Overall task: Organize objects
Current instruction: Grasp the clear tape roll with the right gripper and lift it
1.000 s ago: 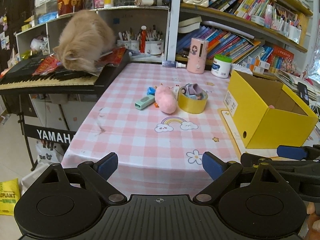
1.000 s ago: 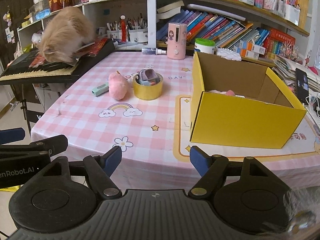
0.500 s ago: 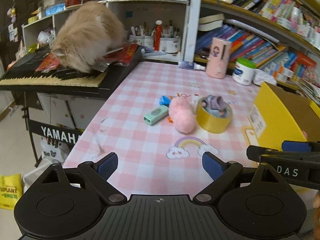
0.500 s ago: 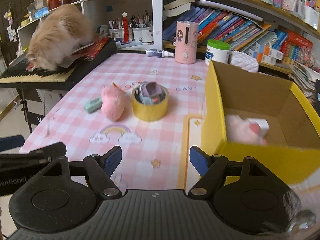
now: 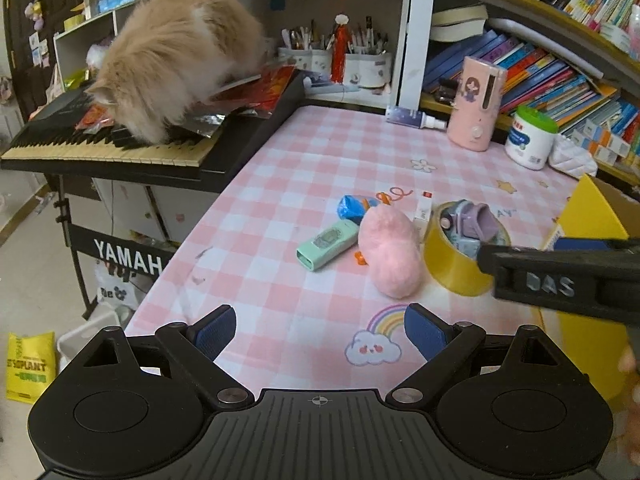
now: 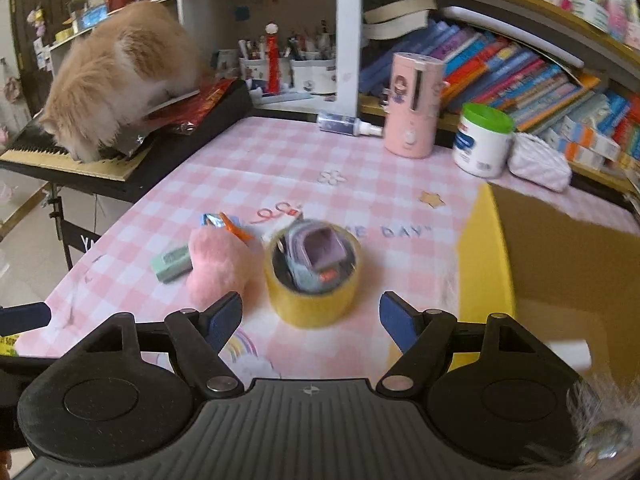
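A long-haired ginger cat [image 5: 176, 56] crouches on a Yamaha keyboard [image 5: 120, 148] at the left edge of a pink checked table [image 5: 280, 184] as two hand-held grippers face a small heap of clutter. The left gripper [image 5: 320, 332] hangs over the near part of the cloth with its jaws wide apart and nothing between them. Ahead of it lie a mint-green eraser-like block [image 5: 326, 245], a blue foil wrapper [image 5: 352, 207] and a pink plush toy [image 5: 390, 256], the plush touching the block's end and sitting just beside a roll of yellow tape [image 6: 312, 280]. A small lilac-and-blue toy car [image 6: 316, 256] rests inside the roll's core. The right gripper [image 6: 311, 318] stands spread and empty, its jaws framing the roll from the near side. At far right stands the open yellow cardboard box [image 6: 486, 248], the likely destination; it appears to hold at least one white item, though blur hides the rest.

The risks look plain. Lifting the roll by its wall would probably leave the car behind or tip it out onto the table. The plush sits so near the roll that a jaw could snag it and drag the block along. The two grippers work close together, so they could collide. The cat, near the table's corner, could step into the work area.
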Action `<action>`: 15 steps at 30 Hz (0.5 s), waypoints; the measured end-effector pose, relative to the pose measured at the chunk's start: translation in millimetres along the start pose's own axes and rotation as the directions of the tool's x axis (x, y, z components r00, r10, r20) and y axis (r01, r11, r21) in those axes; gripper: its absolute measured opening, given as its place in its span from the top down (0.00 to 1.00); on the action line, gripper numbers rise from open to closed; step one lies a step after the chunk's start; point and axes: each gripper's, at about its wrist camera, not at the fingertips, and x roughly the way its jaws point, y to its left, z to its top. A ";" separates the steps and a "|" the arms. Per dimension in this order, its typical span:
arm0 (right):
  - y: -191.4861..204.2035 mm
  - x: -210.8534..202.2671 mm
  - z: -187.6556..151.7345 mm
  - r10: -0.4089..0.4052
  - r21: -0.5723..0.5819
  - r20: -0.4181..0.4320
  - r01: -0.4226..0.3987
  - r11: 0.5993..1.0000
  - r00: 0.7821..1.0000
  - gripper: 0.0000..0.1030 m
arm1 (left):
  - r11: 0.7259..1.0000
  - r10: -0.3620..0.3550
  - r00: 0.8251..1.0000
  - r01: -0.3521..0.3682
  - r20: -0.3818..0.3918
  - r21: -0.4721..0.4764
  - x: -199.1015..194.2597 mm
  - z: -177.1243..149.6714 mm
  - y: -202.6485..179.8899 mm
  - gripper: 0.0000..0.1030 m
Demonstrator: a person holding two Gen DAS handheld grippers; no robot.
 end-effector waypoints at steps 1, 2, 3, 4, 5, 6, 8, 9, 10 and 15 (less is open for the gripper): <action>0.4 6.5 3.7 0.003 -0.003 -0.006 -0.003 1.000 1.000 0.27 | 1.000 0.007 1.000 -0.007 -0.003 0.001 2.7 2.3 -0.5 0.09; 0.8 13.9 7.4 0.002 -0.002 -0.013 -0.002 1.000 1.000 0.27 | 1.000 0.011 1.000 -0.011 -0.004 0.000 4.8 4.7 -0.6 0.09; 1.2 23.3 11.4 -0.008 -0.004 -0.025 0.007 1.000 1.000 0.26 | 1.000 0.016 1.000 -0.016 -0.005 -0.001 6.9 6.9 -0.3 0.09; 1.3 31.4 14.7 -0.020 -0.008 -0.037 0.019 1.000 0.999 0.24 | 1.000 0.021 1.000 -0.021 -0.006 -0.003 9.0 8.8 0.4 0.09; 2.1 39.3 18.0 -0.032 -0.013 -0.048 0.032 0.999 0.998 0.18 | 1.000 0.025 1.000 -0.025 -0.007 -0.005 11.0 10.5 0.7 0.09; 2.1 47.2 20.4 -0.042 -0.018 -0.058 0.041 0.999 0.997 0.14 | 1.000 0.026 1.000 -0.027 -0.011 -0.007 13.3 12.0 0.7 0.09; 1.7 61.0 25.0 -0.053 -0.020 -0.086 0.052 0.998 0.995 0.12 | 1.000 0.022 1.000 -0.022 -0.019 -0.004 18.1 14.6 0.0 0.09; 0.4 69.7 26.8 -0.055 -0.016 -0.108 0.054 0.998 0.993 0.12 | 1.000 0.020 1.000 -0.020 -0.023 0.001 20.5 16.0 -0.7 0.09; 0.1 76.5 28.3 -0.054 -0.010 -0.130 0.053 0.999 0.990 0.12 | 1.000 0.017 0.999 -0.016 -0.028 0.008 23.2 17.3 -2.3 0.09; 0.9 108.4 32.7 -0.062 -0.004 -0.202 0.063 0.998 0.978 0.13 | 0.999 -0.014 0.999 0.016 -0.048 0.051 32.2 21.5 -10.5 0.09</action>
